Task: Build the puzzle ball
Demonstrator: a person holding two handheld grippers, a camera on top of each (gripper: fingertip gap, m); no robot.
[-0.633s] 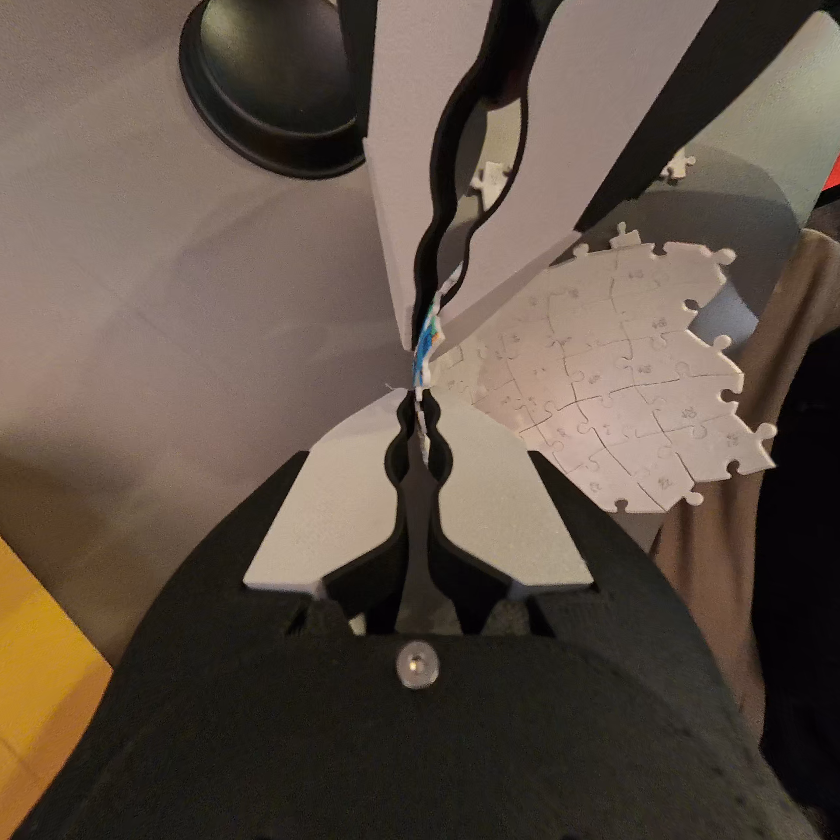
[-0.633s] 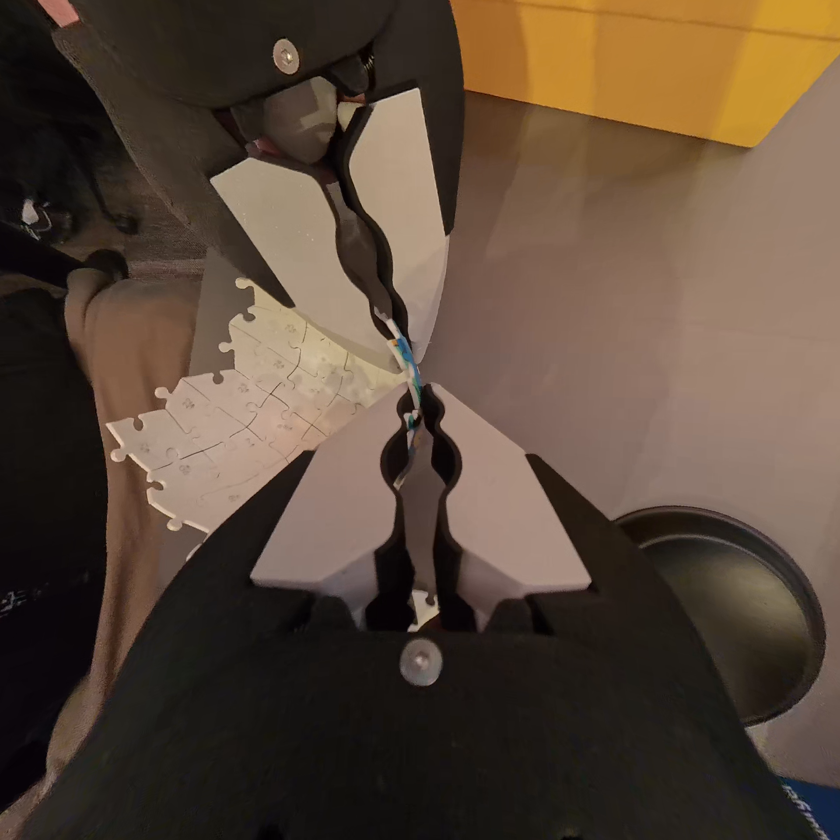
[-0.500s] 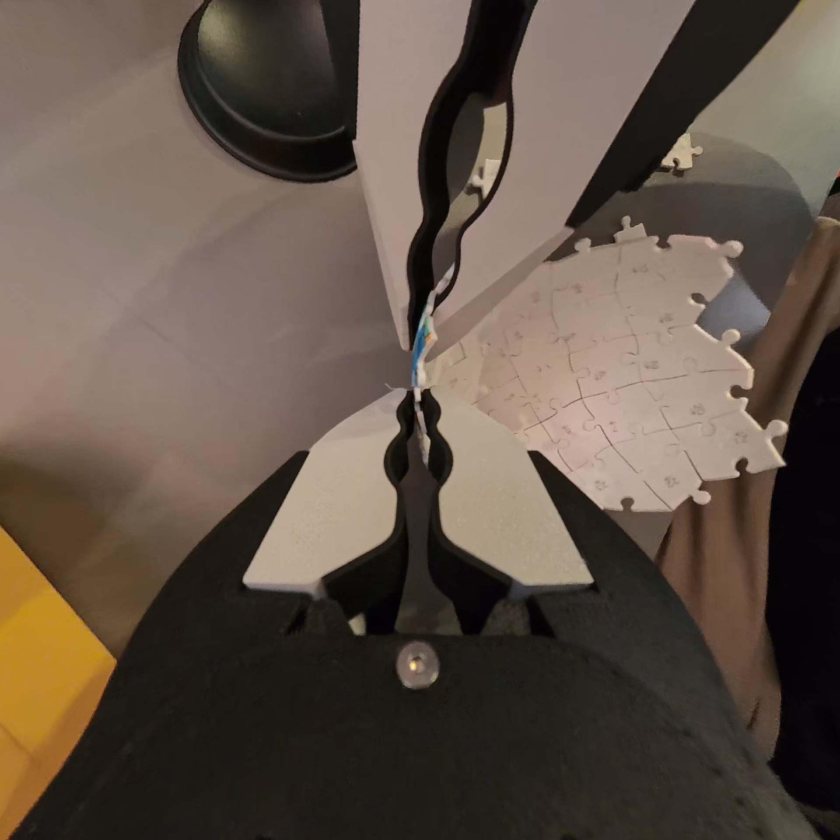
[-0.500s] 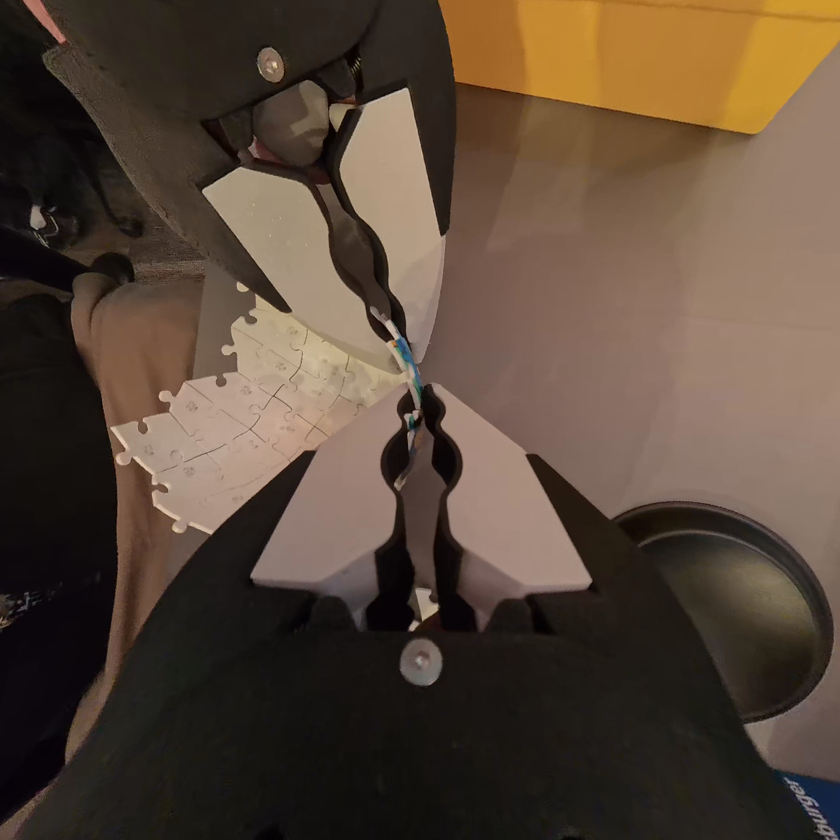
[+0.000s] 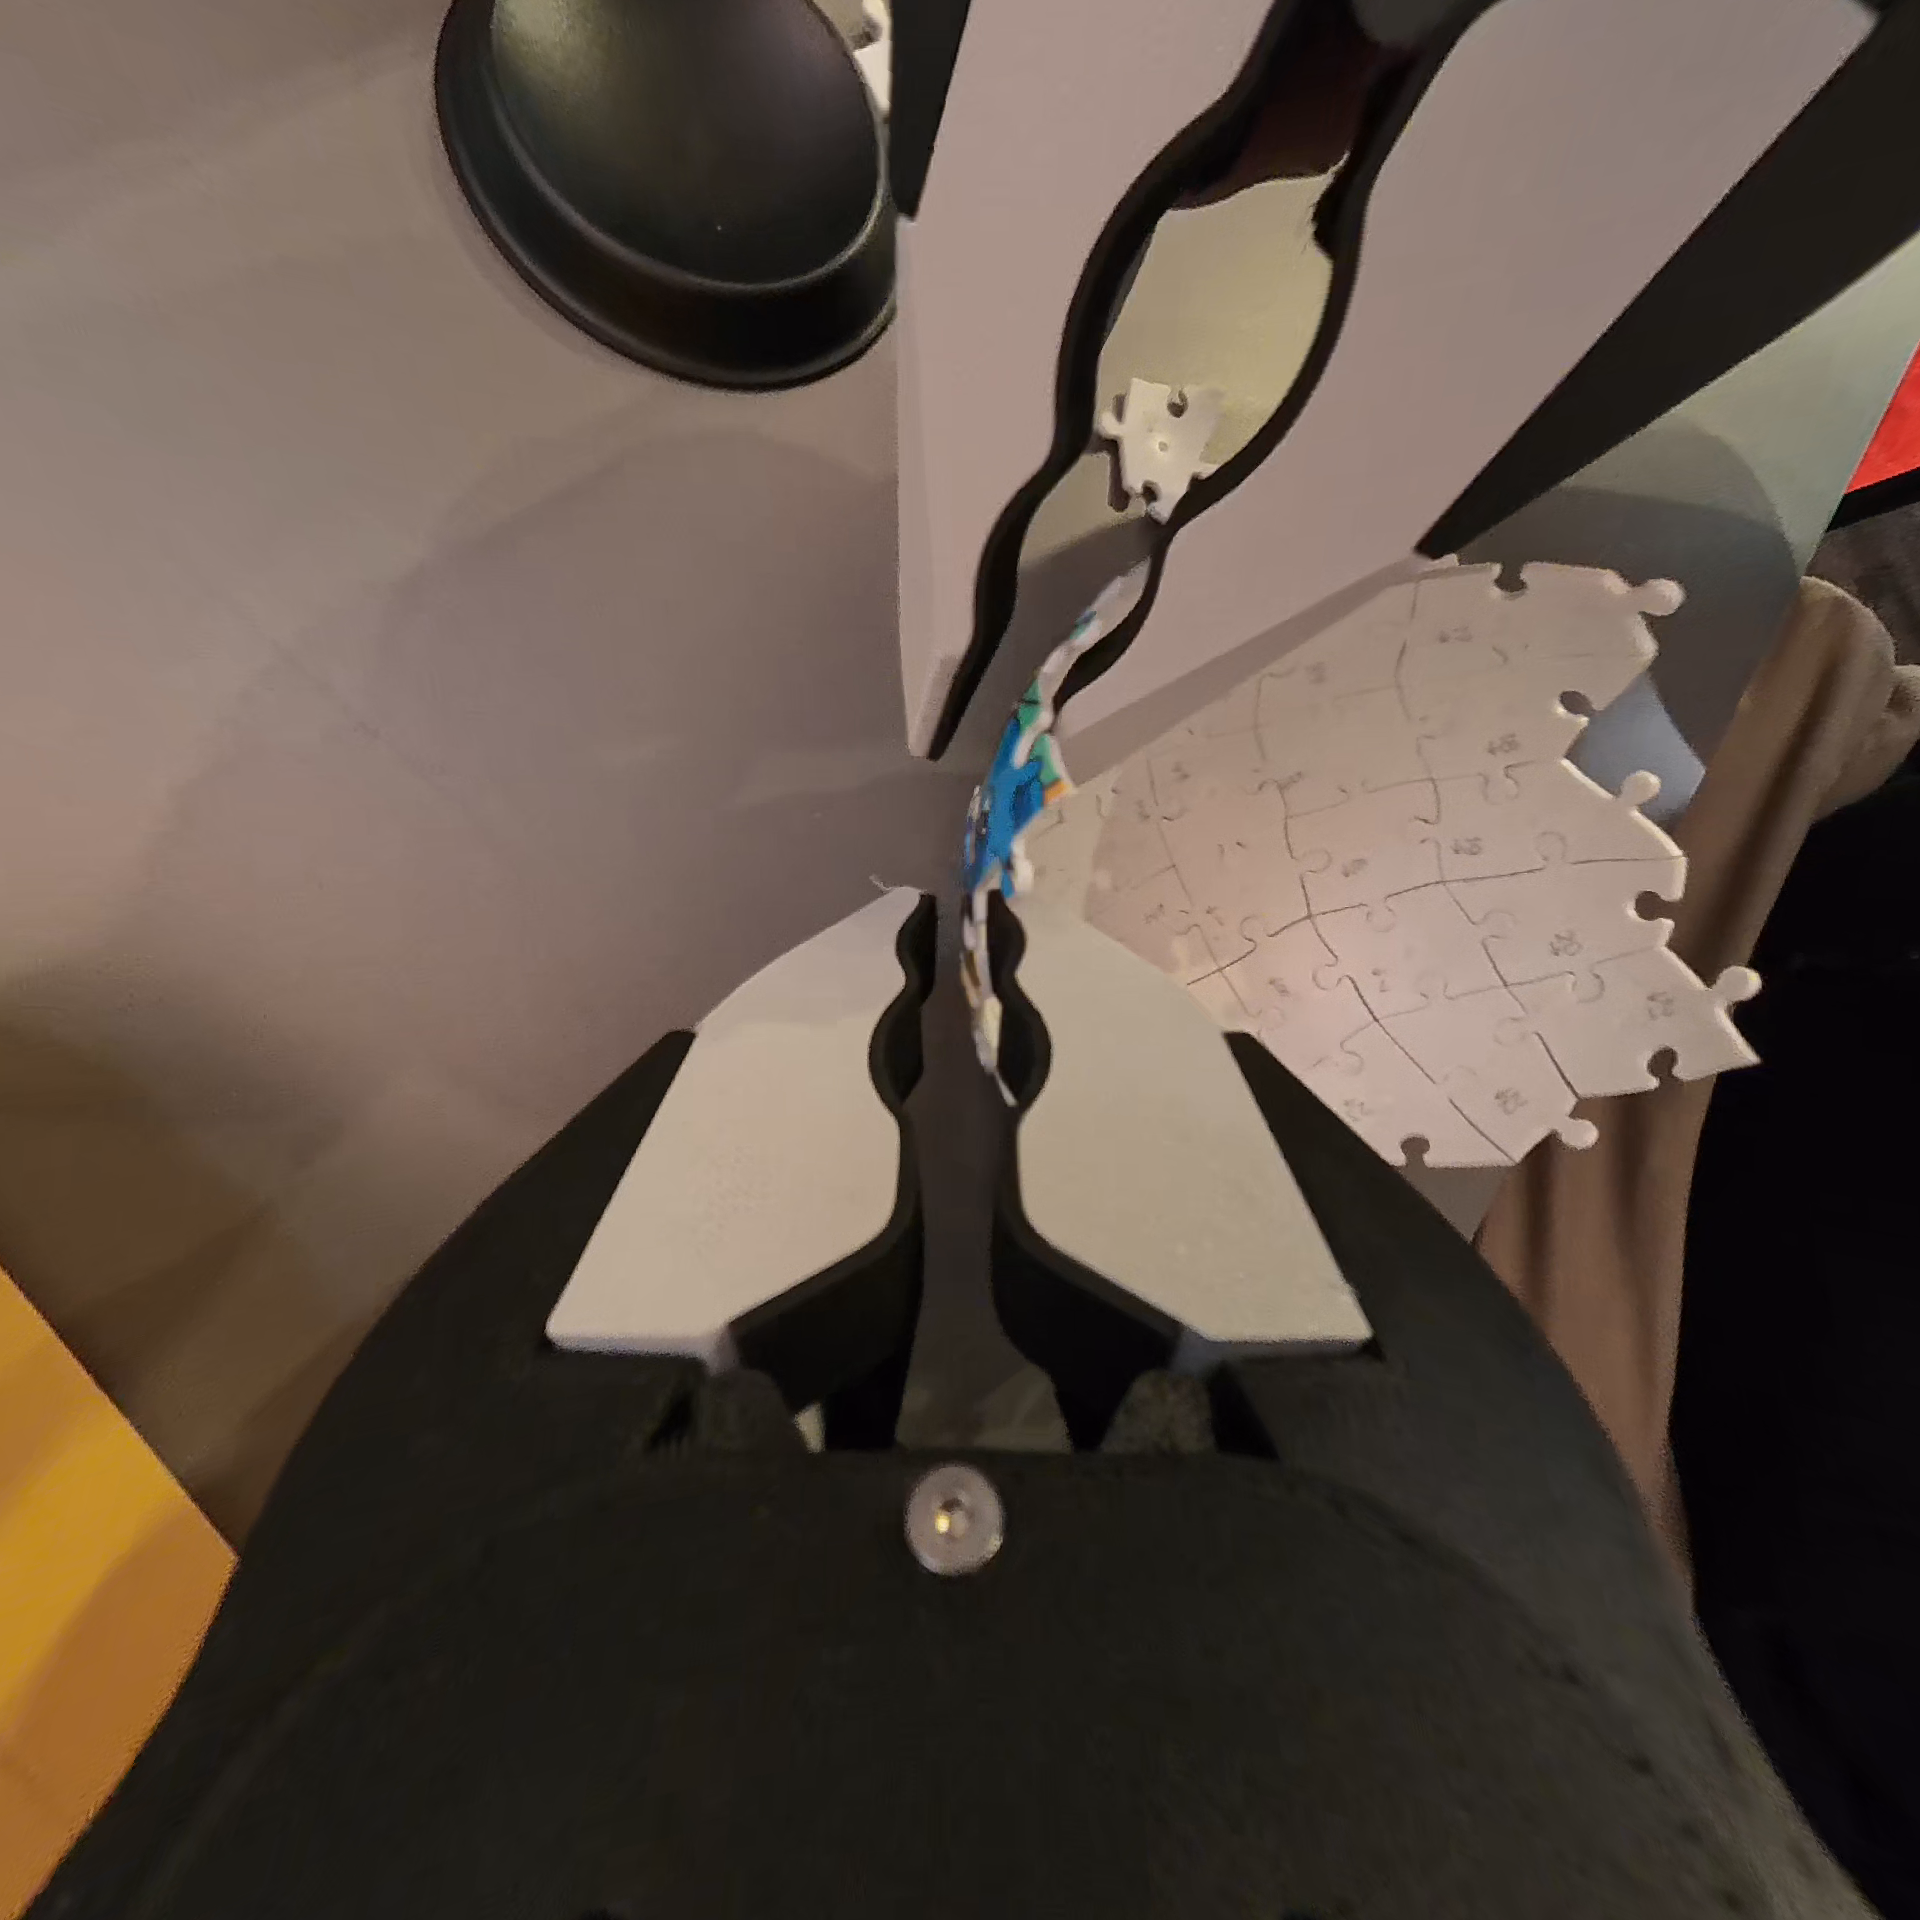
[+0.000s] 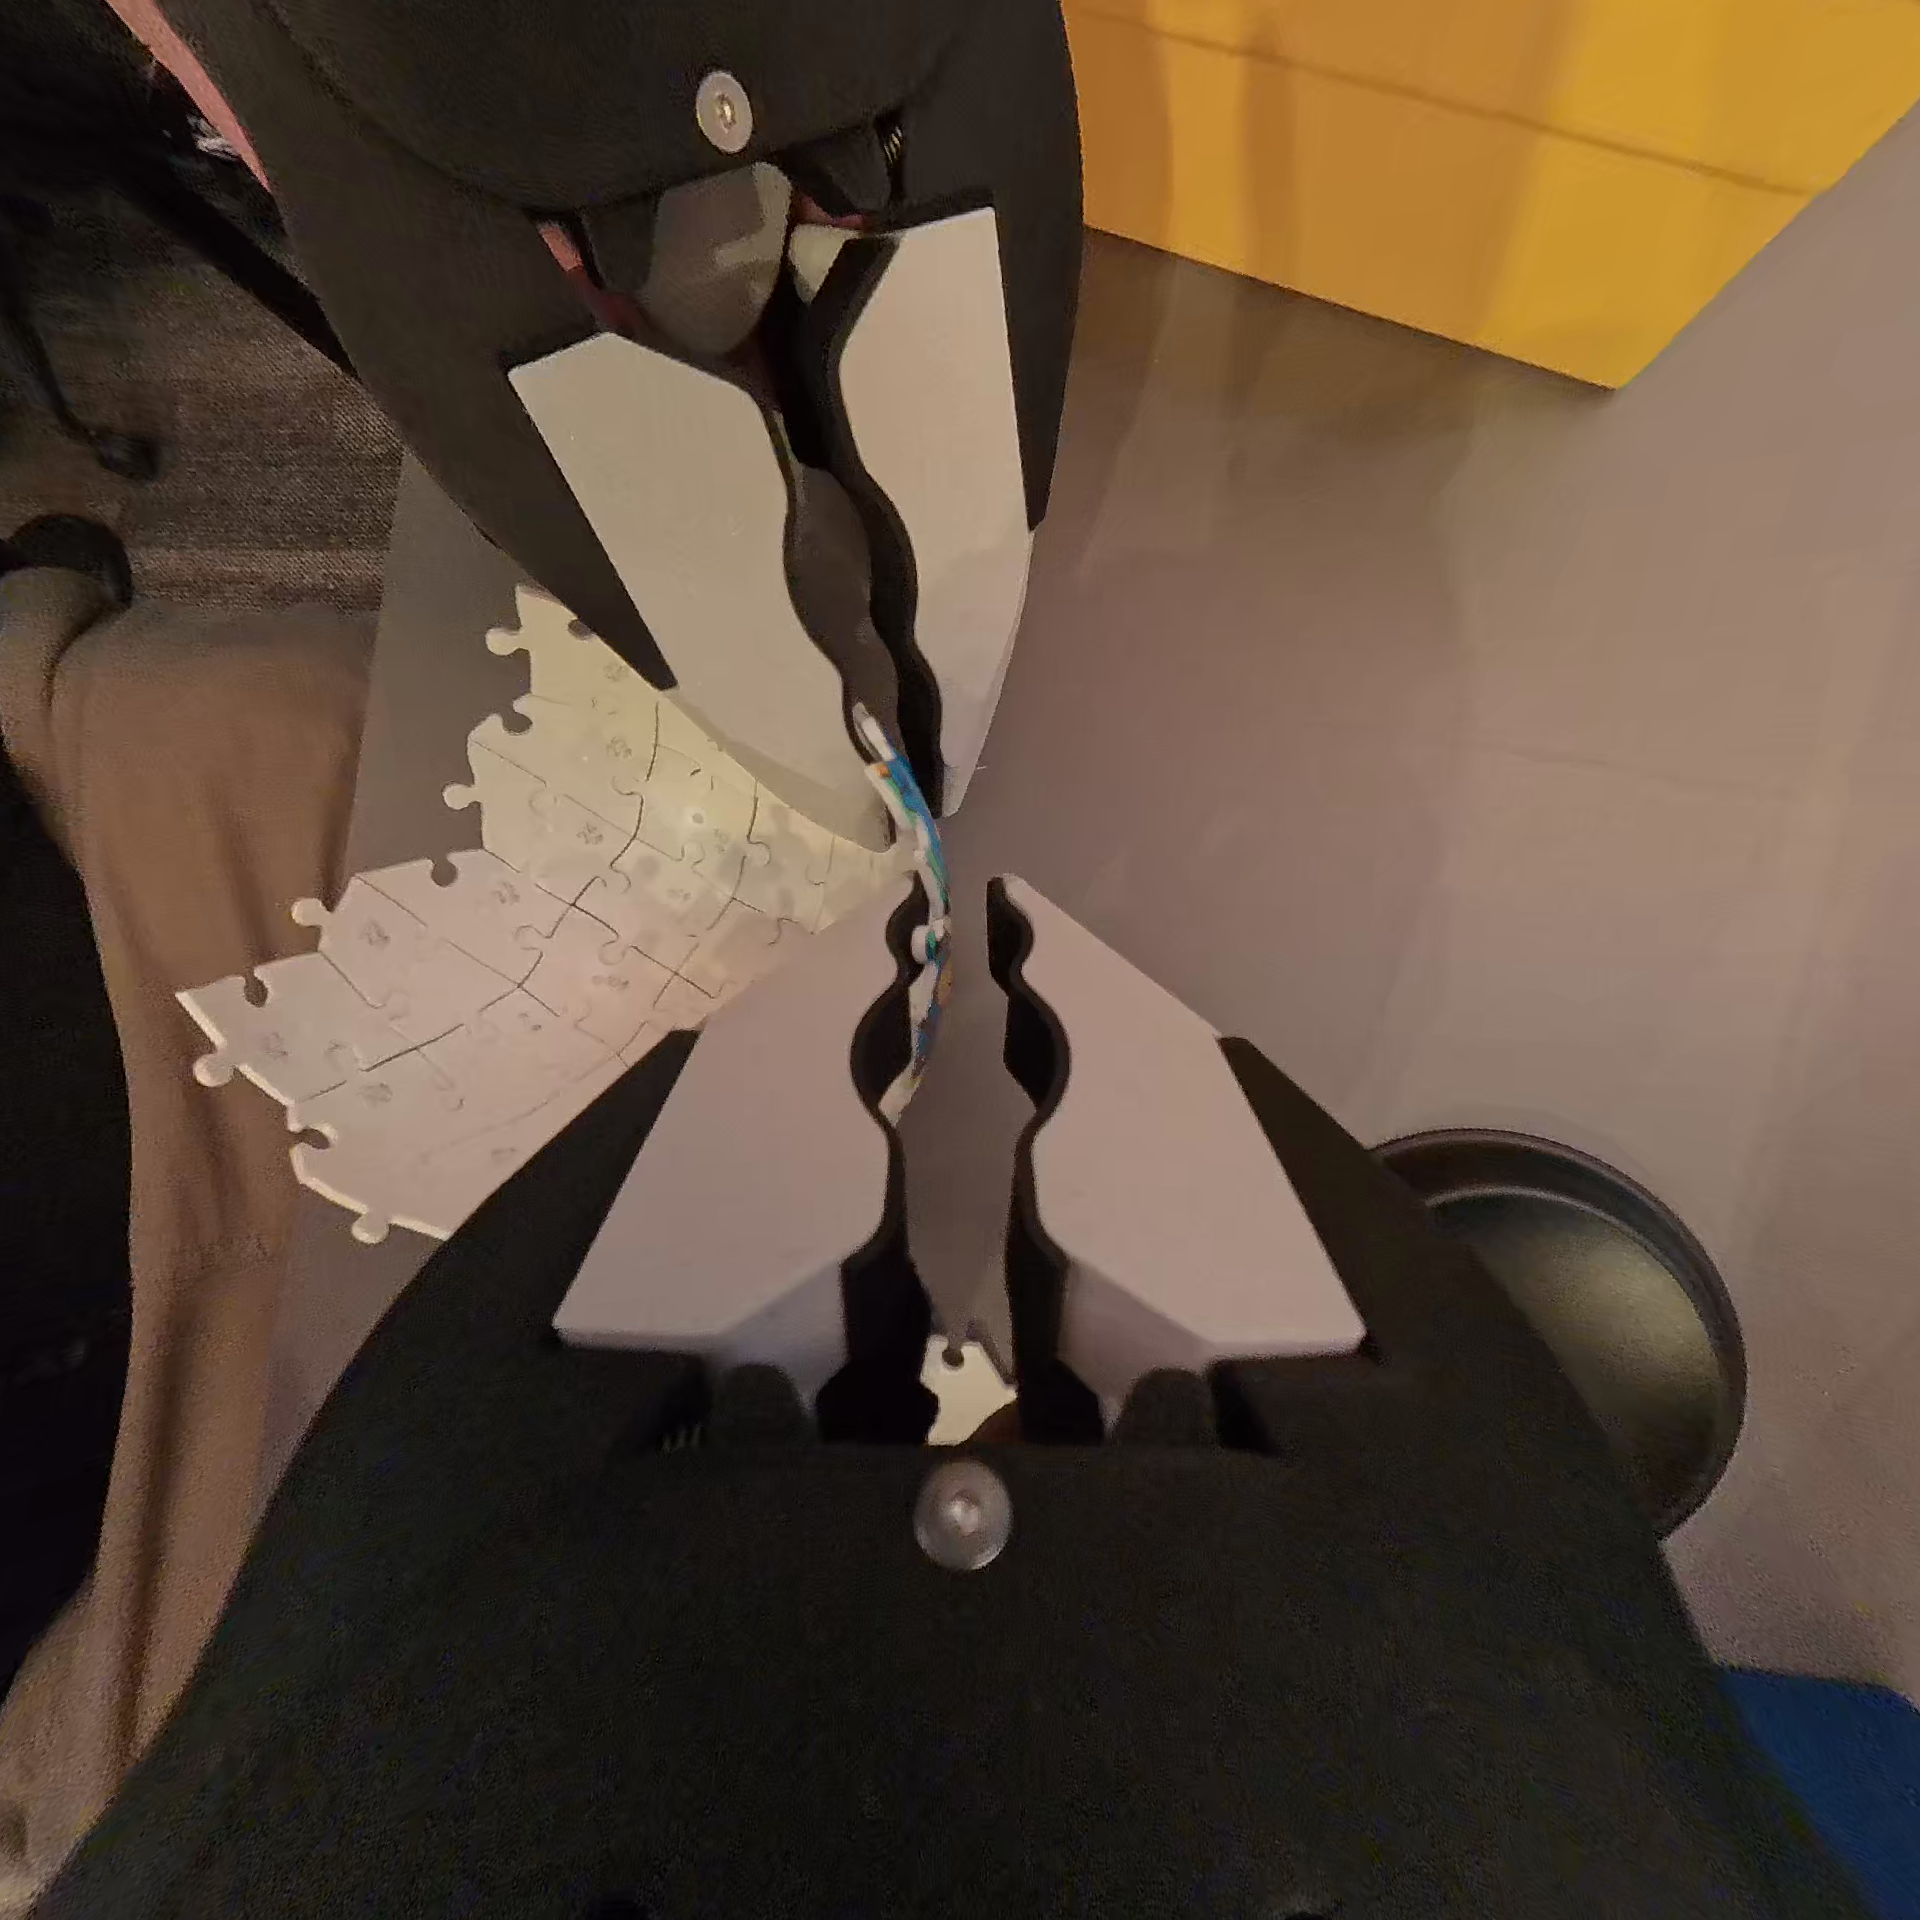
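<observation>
Pinching the curved, partly assembled shell of white-backed plastic puzzle pieces point(image 5: 1392, 883) at its rim, the left gripper point(image 5: 961, 914) has its grey fingers nearly together, with the shell's blue printed edge point(image 5: 1013, 810) caught between the tips. The right gripper point(image 6: 956, 894) meets it tip to tip from the opposite side, but its jaws stand slightly parted: the rim lies against its left finger point(image 6: 769, 1122) and a clear gap shows toward the other, so it looks to have little or no hold.

This puzzle ball section hangs in the air above the grey tabletop point(image 5: 416, 831), fanning out toward a person's brown sleeve point(image 6: 177, 831). One loose white puzzle piece point(image 5: 1158, 447) lies on the table beyond, and a black round dish point(image 5: 675, 177) sits well apart.

Judging by its thin wall and interlocking tabs, the shell should be very light and fairly stiff along its curve, yet weak at the joints; twisting or squeezing hard could pop pieces apart. Smooth plastic may slip between the pads. The safest hold is probably on the rim, across a whole piece rather than on a protruding tab, with both grips close together so the seam between them is not levered.
</observation>
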